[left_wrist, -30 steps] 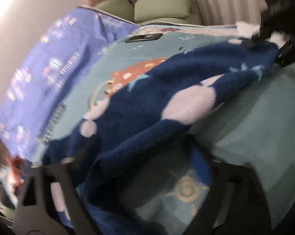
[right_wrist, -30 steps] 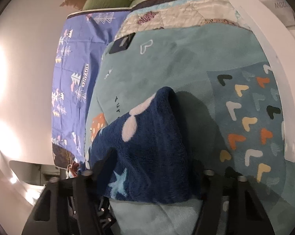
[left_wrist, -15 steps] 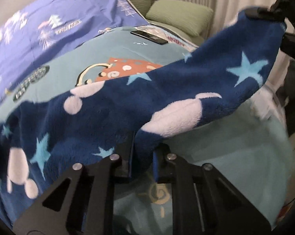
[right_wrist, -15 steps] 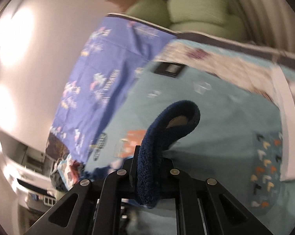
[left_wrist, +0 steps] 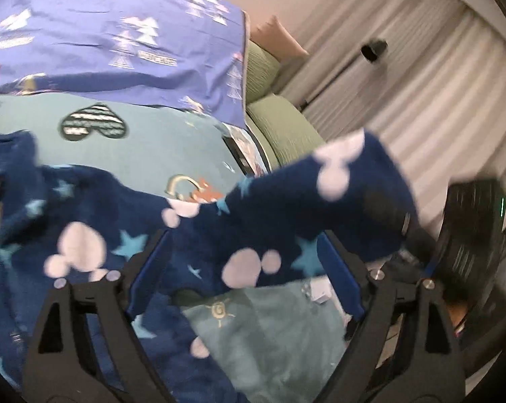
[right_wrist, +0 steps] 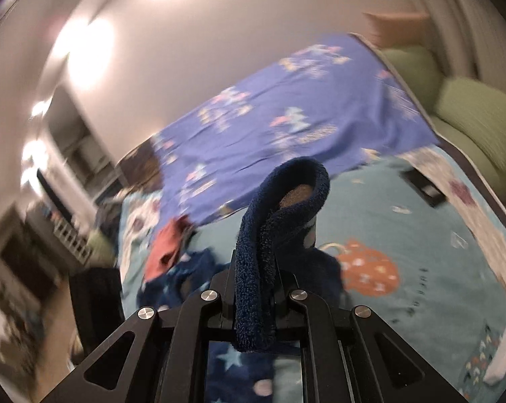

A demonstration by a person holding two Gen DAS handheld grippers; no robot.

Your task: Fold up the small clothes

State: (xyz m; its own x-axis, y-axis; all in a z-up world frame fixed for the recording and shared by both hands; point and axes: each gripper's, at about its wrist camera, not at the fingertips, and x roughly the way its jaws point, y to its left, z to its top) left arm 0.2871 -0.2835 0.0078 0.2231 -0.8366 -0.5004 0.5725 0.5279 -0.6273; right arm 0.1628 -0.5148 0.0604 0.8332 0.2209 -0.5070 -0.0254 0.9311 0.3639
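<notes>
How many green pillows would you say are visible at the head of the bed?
2. One green pillow lies nearer the wall beside the purple sheet; the other green pillow lies nearer the curtain. More may be hidden.

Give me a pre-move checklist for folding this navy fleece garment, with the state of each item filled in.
1. Right tongs clamped on the navy fleece garment: ok, the jaws pinch a folded edge.
2. Left tongs gripping the navy fleece garment: not ok, the jaws have just opened wide; fabric lies between them, unpinched.
3. Garment lifted off the teal blanket: ok on the right tongs' end; the rest trails down.
4. Garment spread flat for folding: not ok, it hangs bunched.
5. Red cloth clear of the folding spot: cannot tell.
</notes>
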